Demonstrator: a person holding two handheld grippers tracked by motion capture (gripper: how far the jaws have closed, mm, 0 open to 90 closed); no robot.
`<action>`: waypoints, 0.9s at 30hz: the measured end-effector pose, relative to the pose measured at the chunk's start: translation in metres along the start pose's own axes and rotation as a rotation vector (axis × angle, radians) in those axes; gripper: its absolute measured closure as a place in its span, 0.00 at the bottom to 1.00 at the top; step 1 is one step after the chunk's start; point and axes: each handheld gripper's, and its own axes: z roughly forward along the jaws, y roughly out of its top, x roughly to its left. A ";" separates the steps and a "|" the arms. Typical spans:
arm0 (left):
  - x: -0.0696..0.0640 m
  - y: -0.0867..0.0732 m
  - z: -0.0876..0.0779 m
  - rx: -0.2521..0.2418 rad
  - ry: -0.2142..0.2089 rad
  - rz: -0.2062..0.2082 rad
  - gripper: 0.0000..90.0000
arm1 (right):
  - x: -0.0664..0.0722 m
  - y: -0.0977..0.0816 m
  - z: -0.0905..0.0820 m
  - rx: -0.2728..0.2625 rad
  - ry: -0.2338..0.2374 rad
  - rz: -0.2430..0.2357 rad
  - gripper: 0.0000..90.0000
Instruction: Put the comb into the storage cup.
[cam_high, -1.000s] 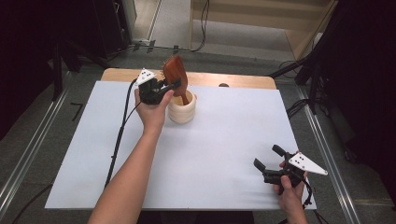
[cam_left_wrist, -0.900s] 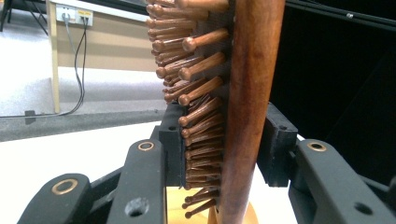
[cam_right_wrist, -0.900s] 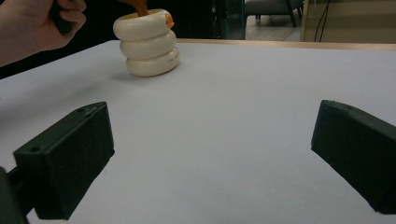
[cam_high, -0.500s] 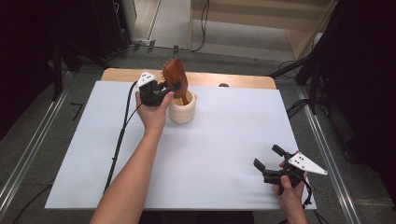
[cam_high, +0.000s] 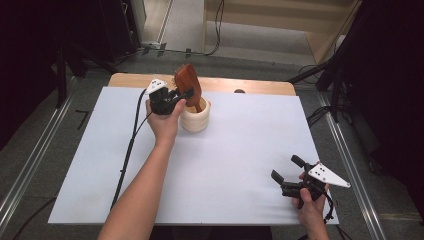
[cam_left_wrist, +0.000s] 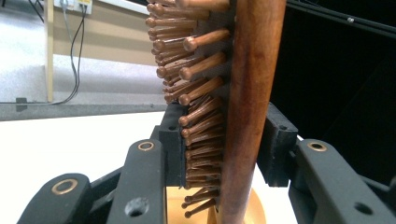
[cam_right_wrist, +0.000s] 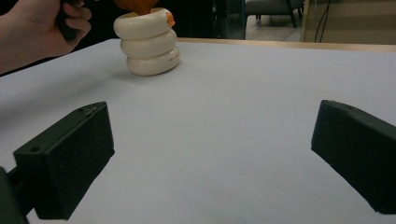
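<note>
The left gripper (cam_high: 181, 96) is at the far side of the worktop (cam_high: 240, 150), left of the middle, and its jaws are closed on a wooden hairbrush (cam_high: 188, 89). In the left gripper view the black pads press on both sides of the brush head (cam_left_wrist: 243, 93): one on the side with the wooden bristles (cam_left_wrist: 196, 88), the other on the smooth back. The brush stands almost upright, a little tilted, and its lower end is inside a cream holder (cam_high: 195, 116) made of stacked rings. The holder stands on the white surface, just right of the left hand (cam_high: 162, 122).

The right gripper (cam_high: 290, 176) is at the near right corner of the worktop, well apart from the holder. Its jaws are wide apart and nothing is between them; in the right gripper view the two black pads (cam_right_wrist: 70, 154) frame only bare white surface, and the holder (cam_right_wrist: 148, 42) is seen farther off, at the upper left.
</note>
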 end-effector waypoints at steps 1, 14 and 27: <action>0.001 0.000 0.000 0.002 0.004 -0.012 0.67 | 0.000 0.000 0.000 0.001 0.000 -0.001 0.00; 0.018 -0.006 -0.006 -0.011 0.014 -0.140 0.67 | 0.000 0.000 0.000 0.004 -0.003 -0.005 0.00; 0.022 -0.009 -0.010 -0.018 0.040 -0.158 0.61 | 0.000 0.000 0.000 0.006 -0.004 -0.004 0.00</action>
